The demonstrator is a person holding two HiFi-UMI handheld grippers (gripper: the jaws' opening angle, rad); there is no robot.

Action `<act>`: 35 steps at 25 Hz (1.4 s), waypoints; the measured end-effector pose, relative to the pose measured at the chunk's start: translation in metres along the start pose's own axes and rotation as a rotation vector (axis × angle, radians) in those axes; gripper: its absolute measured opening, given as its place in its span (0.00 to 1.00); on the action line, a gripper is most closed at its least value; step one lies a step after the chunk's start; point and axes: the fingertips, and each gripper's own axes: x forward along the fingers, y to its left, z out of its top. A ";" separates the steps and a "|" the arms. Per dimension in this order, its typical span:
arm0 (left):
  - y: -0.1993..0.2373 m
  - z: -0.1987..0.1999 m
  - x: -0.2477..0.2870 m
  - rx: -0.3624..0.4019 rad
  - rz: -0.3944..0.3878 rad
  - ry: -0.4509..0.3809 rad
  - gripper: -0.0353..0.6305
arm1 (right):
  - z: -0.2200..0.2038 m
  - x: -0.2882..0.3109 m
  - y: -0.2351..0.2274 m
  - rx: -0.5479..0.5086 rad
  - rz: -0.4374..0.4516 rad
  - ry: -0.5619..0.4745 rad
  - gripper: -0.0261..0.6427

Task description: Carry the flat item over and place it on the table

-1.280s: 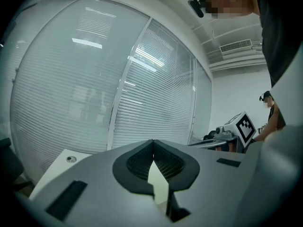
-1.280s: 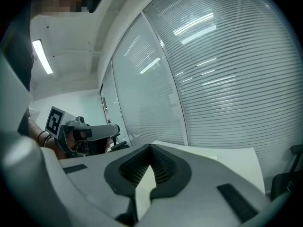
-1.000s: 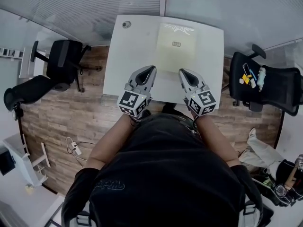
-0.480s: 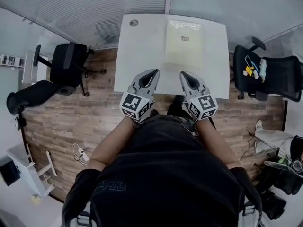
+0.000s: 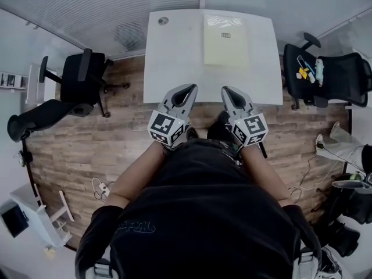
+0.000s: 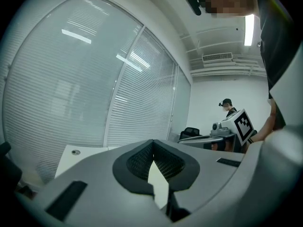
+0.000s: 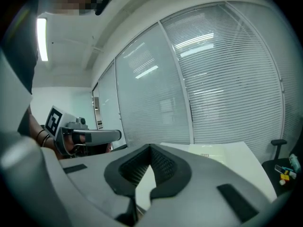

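The flat item (image 5: 225,41) is a pale yellow sheet with a small label. It lies on the far right part of the white table (image 5: 174,57). My left gripper (image 5: 189,88) and right gripper (image 5: 225,90) are held side by side close to my body, over the wooden floor short of the table's near edge. Both are shut with nothing between their jaws. In the left gripper view the left gripper (image 6: 152,143) points toward the table, its tips together. The right gripper (image 7: 150,148) does the same, with the white table (image 7: 246,167) beyond it.
A black office chair (image 5: 81,77) stands left of the table. Another chair (image 5: 331,80) at the right has small items on its seat. A glass wall with blinds (image 5: 116,4) runs behind the table. Cables (image 5: 99,186) lie on the floor. Another person (image 6: 228,107) stands far off.
The table and the sheet have drawn up and away in the head view, as I have backed off over the wooden floor. Both grippers keep the same shut stance before my body.
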 end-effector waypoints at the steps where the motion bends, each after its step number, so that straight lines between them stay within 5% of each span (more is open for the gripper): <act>1: -0.003 0.000 -0.003 0.000 -0.001 -0.001 0.07 | 0.001 -0.003 0.002 -0.001 0.002 0.000 0.07; 14: -0.032 -0.004 -0.018 -0.037 0.035 -0.029 0.07 | -0.005 -0.044 -0.004 -0.026 0.055 0.041 0.07; 35: -0.185 -0.039 -0.023 -0.013 0.046 0.006 0.07 | -0.044 -0.175 -0.019 -0.010 0.106 0.047 0.07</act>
